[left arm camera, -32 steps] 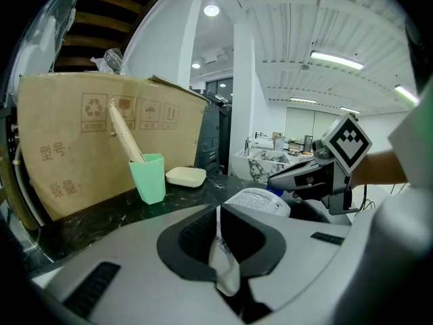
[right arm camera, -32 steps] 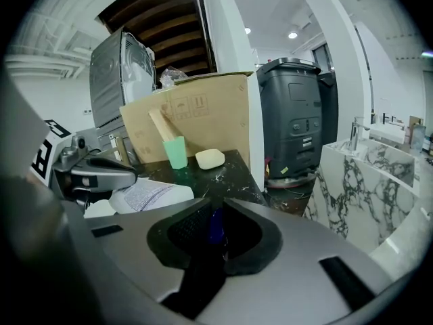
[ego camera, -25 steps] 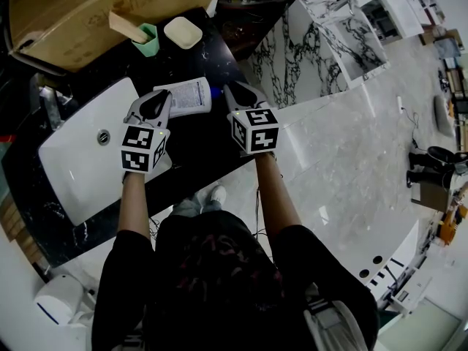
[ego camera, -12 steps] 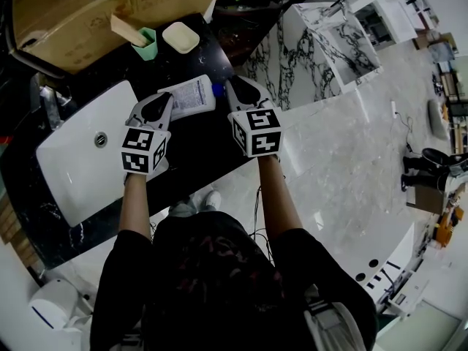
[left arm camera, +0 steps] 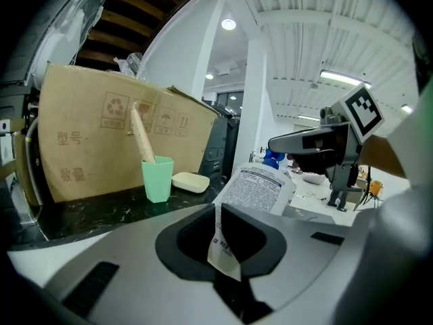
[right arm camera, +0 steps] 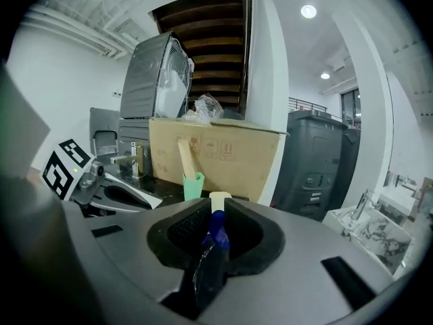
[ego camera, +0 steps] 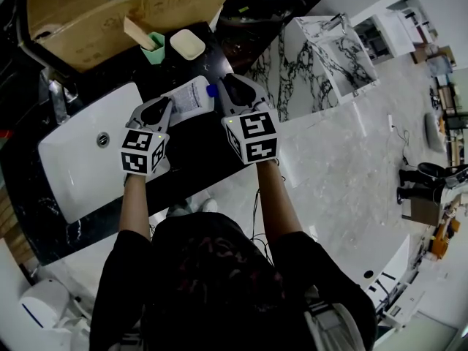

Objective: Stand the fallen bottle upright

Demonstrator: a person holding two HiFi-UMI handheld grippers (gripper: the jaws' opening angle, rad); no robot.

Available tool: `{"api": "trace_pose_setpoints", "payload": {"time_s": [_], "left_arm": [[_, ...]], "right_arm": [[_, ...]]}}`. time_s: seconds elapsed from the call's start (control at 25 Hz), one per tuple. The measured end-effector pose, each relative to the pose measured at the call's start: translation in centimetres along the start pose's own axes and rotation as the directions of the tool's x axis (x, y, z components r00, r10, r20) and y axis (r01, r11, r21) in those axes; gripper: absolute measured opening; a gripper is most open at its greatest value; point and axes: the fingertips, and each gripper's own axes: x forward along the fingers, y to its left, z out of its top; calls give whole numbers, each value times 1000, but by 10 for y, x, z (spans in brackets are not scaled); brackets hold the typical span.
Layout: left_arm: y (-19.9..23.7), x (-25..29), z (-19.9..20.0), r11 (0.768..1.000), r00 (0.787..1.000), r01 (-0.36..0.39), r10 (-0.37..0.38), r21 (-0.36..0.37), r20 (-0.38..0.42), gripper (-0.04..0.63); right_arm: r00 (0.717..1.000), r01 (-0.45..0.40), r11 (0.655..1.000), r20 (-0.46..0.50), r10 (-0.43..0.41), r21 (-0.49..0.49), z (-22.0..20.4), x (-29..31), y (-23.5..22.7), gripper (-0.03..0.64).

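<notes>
A white bottle [ego camera: 191, 98] with a printed label and a blue cap [ego camera: 211, 91] is held between both grippers above the black counter [ego camera: 208, 148], right of the sink. My left gripper [ego camera: 164, 103] is shut on the bottle's flat bottom edge, which shows pinched between the pads in the left gripper view [left arm camera: 218, 212]. The bottle [left arm camera: 260, 187] slants up and away from it there. My right gripper [ego camera: 225, 85] is shut on the blue cap [right arm camera: 216, 234], with the cap end the higher one. That gripper [left arm camera: 306, 142] also shows beyond the bottle in the left gripper view.
A white sink [ego camera: 80, 159] with a faucet [ego camera: 55, 93] lies left of the grippers. Behind them stand a green cup [ego camera: 153, 47] holding a wooden piece, a cream soap dish [ego camera: 188, 44] and a large cardboard box [ego camera: 131, 6]. A marbled block [ego camera: 322, 42] stands to the right.
The right gripper has risen with the cap end, so the bottle tilts up from lying flat. The left gripper has stayed at the bottle's bottom end.
</notes>
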Motion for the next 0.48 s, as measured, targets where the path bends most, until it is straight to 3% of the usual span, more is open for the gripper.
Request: {"api": "trace_pose_setpoints", "payload": {"time_s": [0.16,0.48], "left_arm": [[9,-6,-3,998,1000,-14,15,-57,17,71],[16,-17,-11,992,998,-36,40,-119,37,75]], "right_arm": [[1000,-20,998,12,21,-64,15,-1,14,69],[996,-64,982,50,74,-180,47,-1,49,74]]}}
